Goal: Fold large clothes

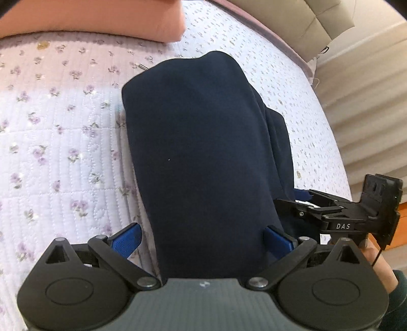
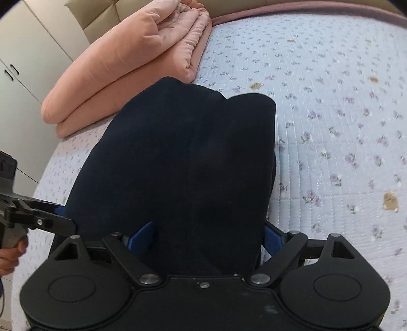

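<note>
Nearest, the left gripper (image 1: 202,236) had its blue fingers (image 1: 127,239) spread wide, with a folded navy garment (image 1: 203,152) lying between them and over its front. Likewise, the right gripper (image 2: 206,238) stood with jaws apart around the near end of the same garment (image 2: 183,165), gripping nothing firmly. Beyond, the dark cloth stretched away across a quilted floral bedspread (image 1: 63,140). Farther back, a folded pink blanket (image 2: 132,66) rested on the bedspread (image 2: 343,127) near a padded headboard (image 2: 106,20).
</note>
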